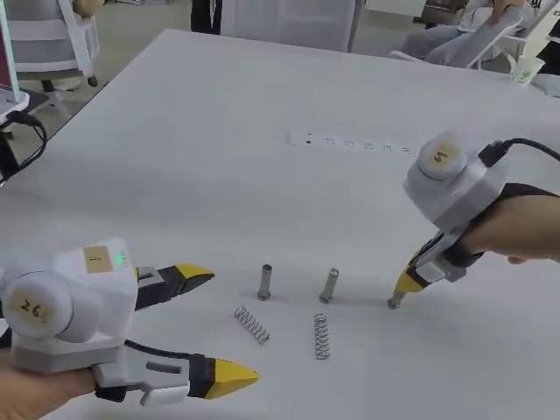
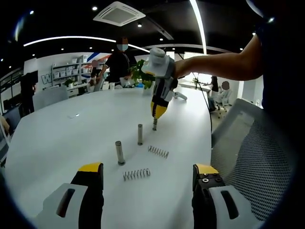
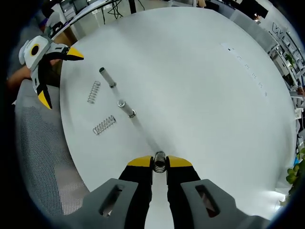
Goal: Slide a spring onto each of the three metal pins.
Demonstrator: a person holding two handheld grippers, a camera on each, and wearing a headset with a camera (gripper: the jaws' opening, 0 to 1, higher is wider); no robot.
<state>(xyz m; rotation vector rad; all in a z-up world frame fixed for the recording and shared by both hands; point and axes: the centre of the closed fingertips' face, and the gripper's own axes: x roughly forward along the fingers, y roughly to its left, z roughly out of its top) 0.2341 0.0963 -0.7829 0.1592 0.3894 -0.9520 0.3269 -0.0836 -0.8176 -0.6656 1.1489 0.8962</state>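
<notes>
Two bare metal pins [image 1: 264, 282] [image 1: 329, 285] stand upright on the white table [image 1: 219, 157]. Two loose springs [image 1: 252, 324] [image 1: 321, 336] lie just in front of them. My right gripper [image 1: 407, 282] points down to the right of the pins, shut on a third spring [image 3: 159, 162] seen end-on between its yellow tips. Below those tips a short metal piece [image 1: 395, 300] touches the table; I cannot tell pin from spring there. My left gripper [image 1: 219, 325] hovers open at the near left, with nothing between its fingers. From it I see pins [image 2: 119, 152] [image 2: 140, 134] and springs [image 2: 137, 174] [image 2: 158, 151].
A white power strip [image 1: 350, 142] lies flat farther back on the table. Office chairs [image 1: 52, 44] and seated people ring the far edge. A mesh chair [image 2: 257, 157] stands at the near side of the table.
</notes>
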